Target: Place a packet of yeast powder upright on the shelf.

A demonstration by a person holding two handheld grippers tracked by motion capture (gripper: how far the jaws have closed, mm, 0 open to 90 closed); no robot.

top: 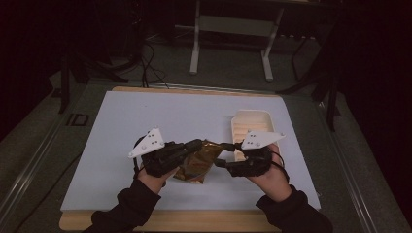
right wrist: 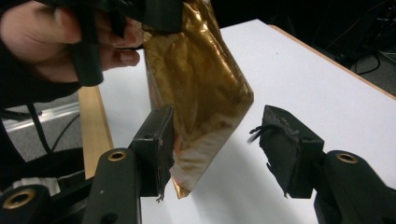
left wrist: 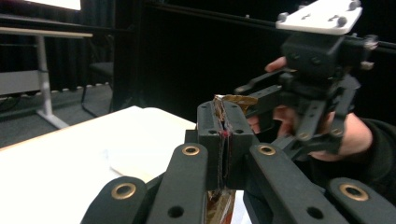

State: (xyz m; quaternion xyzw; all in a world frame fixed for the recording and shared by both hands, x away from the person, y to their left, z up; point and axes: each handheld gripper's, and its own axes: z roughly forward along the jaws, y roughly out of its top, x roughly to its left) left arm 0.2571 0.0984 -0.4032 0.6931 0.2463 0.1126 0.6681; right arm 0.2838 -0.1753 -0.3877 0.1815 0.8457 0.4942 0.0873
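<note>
Near the front middle of the white counter (top: pixel 145 126), both grippers meet over a gold foil pouch (top: pixel 197 162).

Left gripper (top: pixel 194 145): in its own view the two black fingers (left wrist: pixel 210 130) stand pressed together, with the pouch's crumpled top edge (left wrist: pixel 236 100) pinched between them and sticking out above the tips; more foil shows below the finger bases. Clamped on the pouch.

Right gripper (top: pixel 222 154): in its own view the fingers (right wrist: pixel 156 140) are spread apart. The pouch (right wrist: pixel 201 88) hangs in the gap, its lower corner lying against the inner face of the left-hand finger; the right-hand finger (right wrist: pixel 287 144) is clear of the foil. Frayed padding is visible on both finger pads. No grip on the pouch.

Pouch position: the right gripper view shows it lifted off the counter, hanging from the left gripper (right wrist: pixel 126 11) at the top of the frame, with its shadow on the white surface below. In the high view it sits between the two grippers, tilted.

Cream ribbed tray (top: pixel 252 121): on the counter just beyond the right gripper, long axis pointing away from the person. Nothing visible in the part that shows.

Wooden board edge (top: pixel 194 221) shows under the white sheet at the near side.
</note>
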